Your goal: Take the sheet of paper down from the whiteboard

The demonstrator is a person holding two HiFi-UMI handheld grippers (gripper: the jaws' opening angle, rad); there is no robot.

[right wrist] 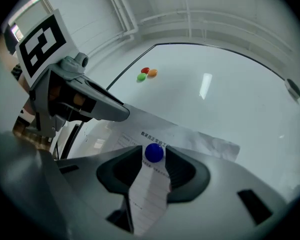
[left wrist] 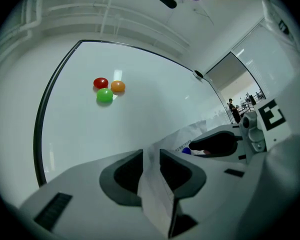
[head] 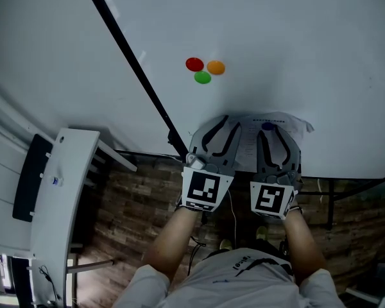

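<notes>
Since the magnet is what pins the paper to the whiteboard, the coming move turns on where that blue button sits. It lies right between the tips of the right gripper, at that gripper's 12 o'clock. The jaws stand only a magnet's width apart, and a pad looks to touch it on either side, so I judge it gripped. No fold of paper is caught there, and the sheet lies flat behind the gap.

At 9 o'clock from the magnet, just beside the right gripper, the left gripper has its jaws almost together on the paper's left edge. In the left gripper view a raised strip of sheet runs between the pads. That side of the paper is already held, while the right gripper is the one on the magnet.

Both grippers cover most of the sheet, so its long axis cannot be told. Its free corner pokes out toward 2 o'clock from the right gripper.

A red magnet, an orange magnet and a green magnet sit well apart from the paper on bare board, at about 11 o'clock from the left gripper. They play no part in this.

Pulling the blue magnet straight off the board should free the sheet into the left gripper's hold.
</notes>
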